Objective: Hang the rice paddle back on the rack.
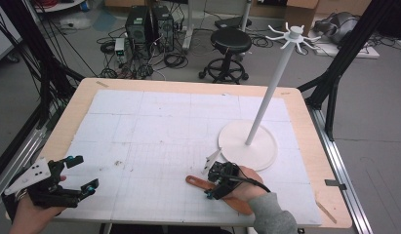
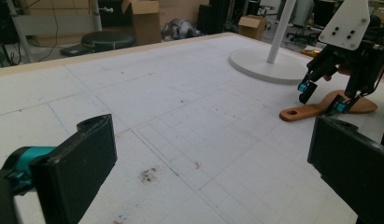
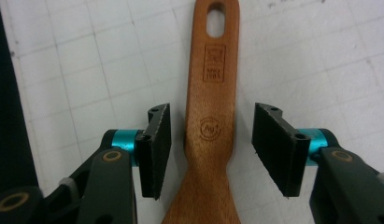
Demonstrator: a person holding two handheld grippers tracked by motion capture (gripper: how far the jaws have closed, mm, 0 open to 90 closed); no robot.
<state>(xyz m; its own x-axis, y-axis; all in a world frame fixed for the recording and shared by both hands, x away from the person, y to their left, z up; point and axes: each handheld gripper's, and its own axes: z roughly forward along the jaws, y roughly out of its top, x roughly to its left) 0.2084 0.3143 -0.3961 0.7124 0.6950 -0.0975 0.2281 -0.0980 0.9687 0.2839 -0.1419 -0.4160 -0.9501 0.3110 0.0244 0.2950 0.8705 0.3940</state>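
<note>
Two fingers of our right gripper (image 3: 210,151) stand apart on each side of the wooden spatula (image 3: 210,121), not touching it. It lies flat on the table (image 1: 139,126). Our left gripper (image 1: 76,173) is wide open, holding nothing.

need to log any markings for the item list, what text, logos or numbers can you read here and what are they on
Wooden spatula handle, square stamp below the hanging hole: characters too small and blurred to read.
Same handle, round stamp between the right gripper jaws: looks like "Ag+", not certain.
Gridded table mat and white stand: no text.
</note>
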